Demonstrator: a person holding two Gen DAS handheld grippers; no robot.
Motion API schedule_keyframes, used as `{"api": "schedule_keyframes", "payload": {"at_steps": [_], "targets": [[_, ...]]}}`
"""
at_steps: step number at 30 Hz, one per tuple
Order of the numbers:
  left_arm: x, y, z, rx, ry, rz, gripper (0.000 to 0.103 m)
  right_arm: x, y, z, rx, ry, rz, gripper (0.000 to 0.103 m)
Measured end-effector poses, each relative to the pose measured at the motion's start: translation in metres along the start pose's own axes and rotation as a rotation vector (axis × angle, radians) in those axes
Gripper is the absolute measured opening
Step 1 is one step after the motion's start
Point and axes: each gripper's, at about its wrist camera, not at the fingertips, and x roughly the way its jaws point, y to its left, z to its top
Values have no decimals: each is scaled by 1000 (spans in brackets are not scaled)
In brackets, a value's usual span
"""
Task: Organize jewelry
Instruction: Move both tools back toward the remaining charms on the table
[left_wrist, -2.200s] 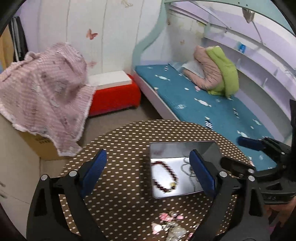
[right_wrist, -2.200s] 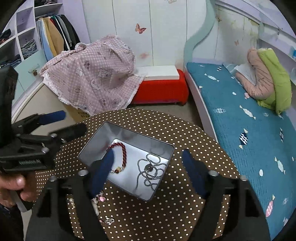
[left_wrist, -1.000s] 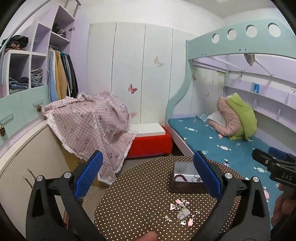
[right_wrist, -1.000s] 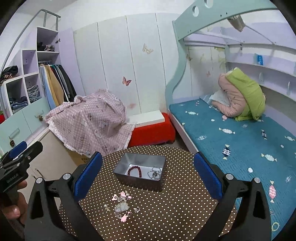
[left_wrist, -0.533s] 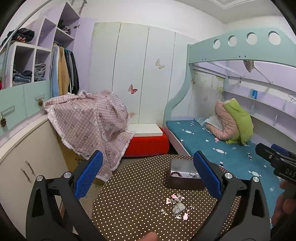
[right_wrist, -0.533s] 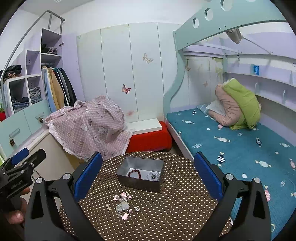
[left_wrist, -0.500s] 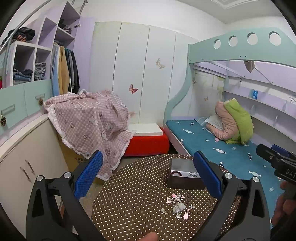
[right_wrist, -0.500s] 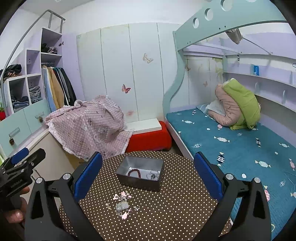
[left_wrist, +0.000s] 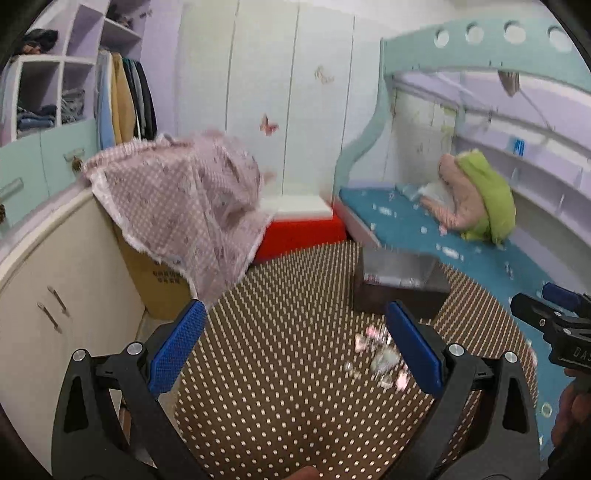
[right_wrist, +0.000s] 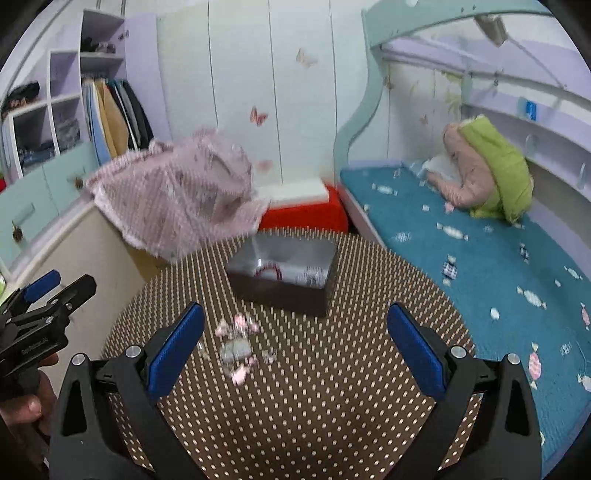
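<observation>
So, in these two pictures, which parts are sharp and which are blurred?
Left wrist view: the left gripper is sharp; the grey metal box, the pink loose jewelry pieces and the dots of the brown dotted tablecloth are smeared into streaks. Right wrist view: the right gripper is sharp, and everything else shows the same smear. Both views bend straight lines.

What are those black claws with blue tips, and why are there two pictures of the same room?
They are grabbing tools. A person holds one in each hand, and each tool carries a camera looking out between its two fingers, so you get two pictures. One shows the left gripper, the other the right gripper. Both are wide open and hold nothing. Below them is a round brown table with white dots. On it stands a grey metal box with a dark red bead bracelet inside. In front of the box lies a small pile of pink and clear trinkets, too blurry to name.
</observation>
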Motion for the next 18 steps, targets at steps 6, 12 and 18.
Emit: {"api": "schedule_keyframes", "payload": {"at_steps": [6, 12, 18], "targets": [[53, -4, -32, 21, 145, 6, 98, 38, 5, -26, -21, 131, 10, 95], [95, -14, -55, 41, 250, 1, 98, 66, 1, -43, -12, 215, 17, 95], [127, -23, -64, 50, 311, -6, 98, 77, -5, -44, 1, 246, 19, 95]]}}
